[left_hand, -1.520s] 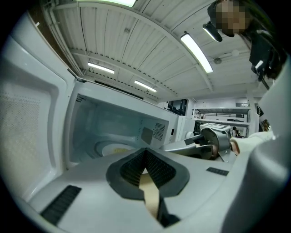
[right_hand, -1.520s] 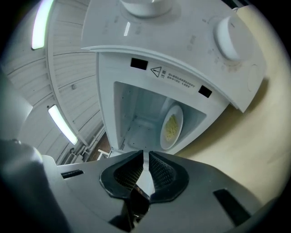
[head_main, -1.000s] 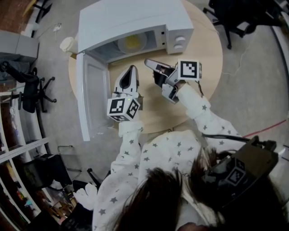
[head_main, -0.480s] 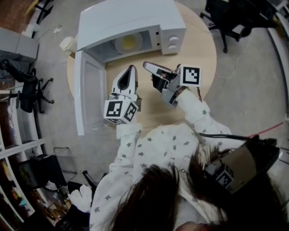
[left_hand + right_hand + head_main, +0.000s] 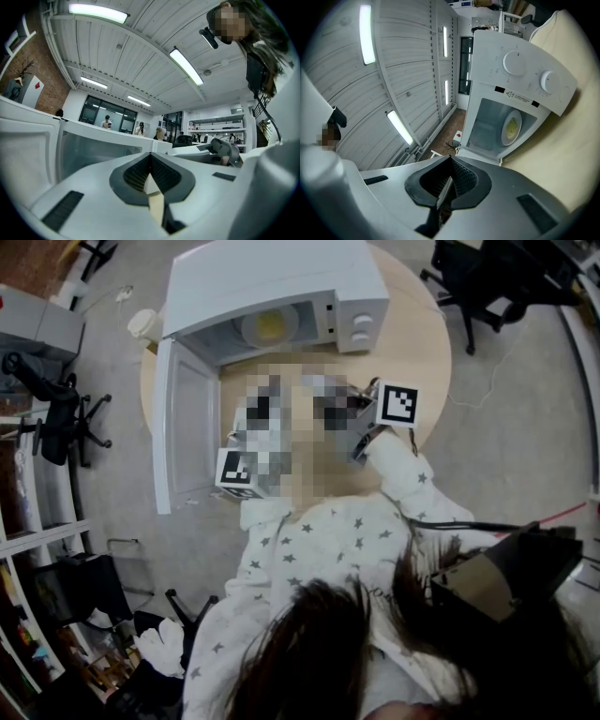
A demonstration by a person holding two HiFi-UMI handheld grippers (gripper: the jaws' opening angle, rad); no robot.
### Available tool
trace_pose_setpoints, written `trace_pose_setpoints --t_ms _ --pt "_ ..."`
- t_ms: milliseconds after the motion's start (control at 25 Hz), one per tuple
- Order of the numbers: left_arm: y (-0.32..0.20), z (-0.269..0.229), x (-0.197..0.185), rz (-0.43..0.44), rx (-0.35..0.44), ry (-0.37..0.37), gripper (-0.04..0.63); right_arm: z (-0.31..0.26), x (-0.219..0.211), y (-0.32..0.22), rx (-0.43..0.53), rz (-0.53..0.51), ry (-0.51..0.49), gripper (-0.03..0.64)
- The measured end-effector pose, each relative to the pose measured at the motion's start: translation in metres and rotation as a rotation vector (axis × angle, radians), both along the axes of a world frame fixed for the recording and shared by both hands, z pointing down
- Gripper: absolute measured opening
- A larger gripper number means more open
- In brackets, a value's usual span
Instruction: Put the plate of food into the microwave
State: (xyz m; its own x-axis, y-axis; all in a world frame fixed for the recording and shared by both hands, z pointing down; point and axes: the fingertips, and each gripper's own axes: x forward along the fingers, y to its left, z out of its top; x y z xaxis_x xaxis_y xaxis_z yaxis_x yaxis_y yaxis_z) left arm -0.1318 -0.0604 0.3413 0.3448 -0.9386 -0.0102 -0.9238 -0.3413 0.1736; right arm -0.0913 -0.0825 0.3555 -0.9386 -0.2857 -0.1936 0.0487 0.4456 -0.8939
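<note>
The white microwave (image 5: 272,277) stands at the far side of the round wooden table (image 5: 412,334), its door (image 5: 183,427) swung wide open to the left. Inside it sits the plate of yellow food (image 5: 267,327), also seen as the plate (image 5: 512,127) in the right gripper view. My left gripper (image 5: 151,157) is shut with nothing in it and tilts upward beside the door. My right gripper (image 5: 451,161) is shut and empty, pointing at the microwave's opening. In the head view a mosaic patch hides both pairs of jaws; only the marker cubes (image 5: 397,403) show.
A white cup-like thing (image 5: 143,324) sits at the table's left edge behind the microwave. Black office chairs stand on the floor at left (image 5: 47,399) and top right (image 5: 487,277). Shelves line the left side.
Both marker cubes stay nearly in place in front of the microwave; the left one has drifted slightly left. A mosaic patch now covers the jaws in the head view. The plate stays inside.
</note>
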Motion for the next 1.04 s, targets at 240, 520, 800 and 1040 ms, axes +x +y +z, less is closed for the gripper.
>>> trace_pose_setpoints --t_ms 240,520,800,1040 --pt "-0.0015 -0.0024 0.0026 0.003 -0.001 0.011 0.002 0.0027 0.0006 0.0052 -0.008 -0.013 0.000 0.006" --pt "-0.0008 -0.0017 0.0019 -0.004 -0.003 0.021 0.002 0.0024 0.0017 0.0058 -0.030 -0.019 -0.025 0.006" --pt "0.0000 0.0013 0.0023 -0.006 -0.007 0.023 0.002 0.0061 0.0033 0.0060 -0.033 -0.019 -0.026 0.006" --pt "-0.0005 0.0002 0.0040 -0.010 -0.005 0.023 0.002 0.0076 0.0064 0.0046 -0.039 -0.014 -0.021 0.006"
